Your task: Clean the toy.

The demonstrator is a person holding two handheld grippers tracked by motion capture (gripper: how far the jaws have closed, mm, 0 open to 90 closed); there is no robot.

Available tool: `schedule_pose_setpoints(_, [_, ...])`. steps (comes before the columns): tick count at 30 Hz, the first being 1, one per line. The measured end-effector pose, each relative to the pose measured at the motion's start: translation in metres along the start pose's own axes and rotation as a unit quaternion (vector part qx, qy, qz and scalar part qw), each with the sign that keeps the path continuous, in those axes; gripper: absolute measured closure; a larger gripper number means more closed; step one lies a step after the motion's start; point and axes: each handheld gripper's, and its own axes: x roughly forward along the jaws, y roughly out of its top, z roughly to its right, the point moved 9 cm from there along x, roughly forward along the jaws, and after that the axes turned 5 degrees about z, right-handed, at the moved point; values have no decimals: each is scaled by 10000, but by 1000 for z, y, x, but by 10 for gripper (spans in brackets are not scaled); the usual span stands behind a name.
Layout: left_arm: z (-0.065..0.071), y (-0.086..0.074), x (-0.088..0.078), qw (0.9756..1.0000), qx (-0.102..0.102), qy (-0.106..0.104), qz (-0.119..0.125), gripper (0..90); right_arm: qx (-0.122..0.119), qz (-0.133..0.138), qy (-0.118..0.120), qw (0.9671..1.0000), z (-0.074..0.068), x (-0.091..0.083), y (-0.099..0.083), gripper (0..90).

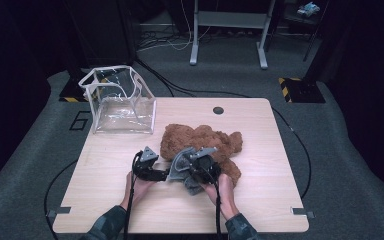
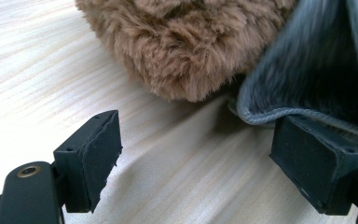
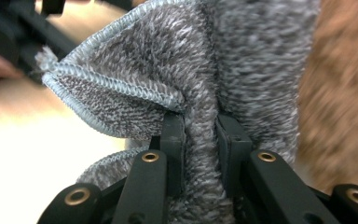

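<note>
Cloth hem is the hinge here. High view: small grey fleecy cloth (image 1: 189, 176) is lying at the near edge of the brown plush teddy bear (image 1: 202, 145) on the pale wooden table (image 1: 260, 200), between both tools; right gripper (image 1: 194, 175) is sitting on it, left gripper (image 1: 166, 174) is just beside, to its left. Clear plastic zip bag (image 1: 120, 101) is standing well apart at the far left corner.

Left gripper view: jaws are standing wide, nothing pinched; the cloth's stitched hem (image 2: 279, 114) is draping over the right-hand pad (image 2: 307, 163).

Right gripper view: jaws are pinching narrow on a fold of cloth (image 3: 200, 126).
</note>
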Motion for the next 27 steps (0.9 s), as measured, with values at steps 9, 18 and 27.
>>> schedule_pose_setpoints(9, [0, 0, 0, 10000, -4, 4, 12, 158, 108, -409, 242, 9988, -6, 8, -32, 756])
schedule_pose_setpoints(18, [0, 0, 0, 10000, -8, 5, 21, 158, -59, 624, -384, 9973, 22, -48, 36, 757])
schedule_pose_setpoints(27, [-1, 0, -1, 10000, 16, -22, -8, 158, 54, 157, -996, 9949, 49, -28, 11, 767])
